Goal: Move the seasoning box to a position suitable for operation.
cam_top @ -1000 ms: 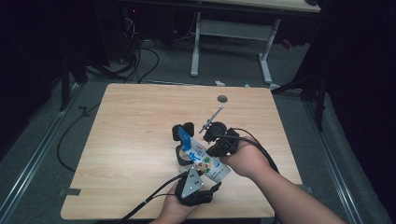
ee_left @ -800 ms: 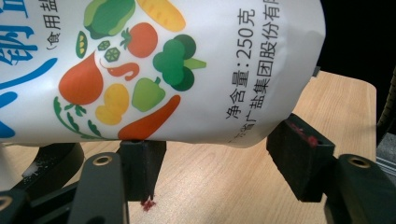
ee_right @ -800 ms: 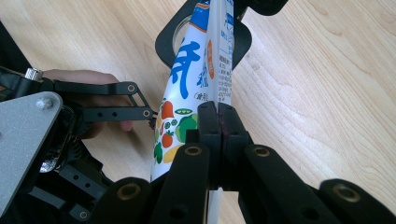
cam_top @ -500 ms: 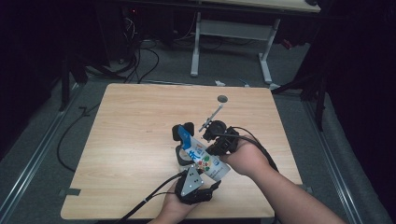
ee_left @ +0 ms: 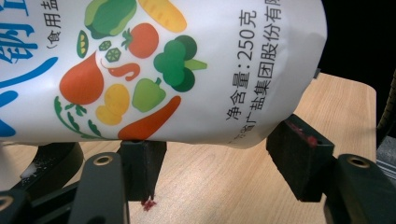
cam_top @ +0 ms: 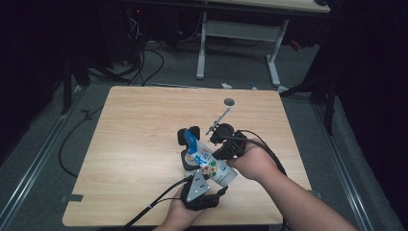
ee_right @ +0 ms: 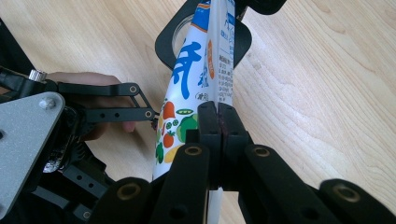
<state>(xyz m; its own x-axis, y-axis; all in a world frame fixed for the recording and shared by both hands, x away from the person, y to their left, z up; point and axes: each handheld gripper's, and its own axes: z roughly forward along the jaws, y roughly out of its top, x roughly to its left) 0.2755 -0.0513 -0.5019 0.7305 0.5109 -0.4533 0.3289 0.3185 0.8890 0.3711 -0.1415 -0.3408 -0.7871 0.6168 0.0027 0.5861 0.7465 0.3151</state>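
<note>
1. Salt bag (cam_top: 209, 163) lies at table (cam_top: 134, 144) 5 o'clock, its top over a black ring holder (cam_top: 188, 137).
2. Right gripper (ee_right: 217, 116) clenched on bag's edge seam.
3. Left gripper (ee_left: 219, 158) jaws spread under bag, no pinch visible; bag top cut off in that view.

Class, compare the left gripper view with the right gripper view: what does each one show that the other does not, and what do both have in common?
The left gripper view alone shows the printed weight line on the salt bag and the left gripper with its jaws spread, the bag's bottom sitting above them.

The right gripper view alone shows the right gripper pinched shut on the bag's flat side seam, a black jar under the bag's top end, and a hand behind the left gripper's grey plate.

Both show the bag's vegetable picture and the wooden table.
</note>
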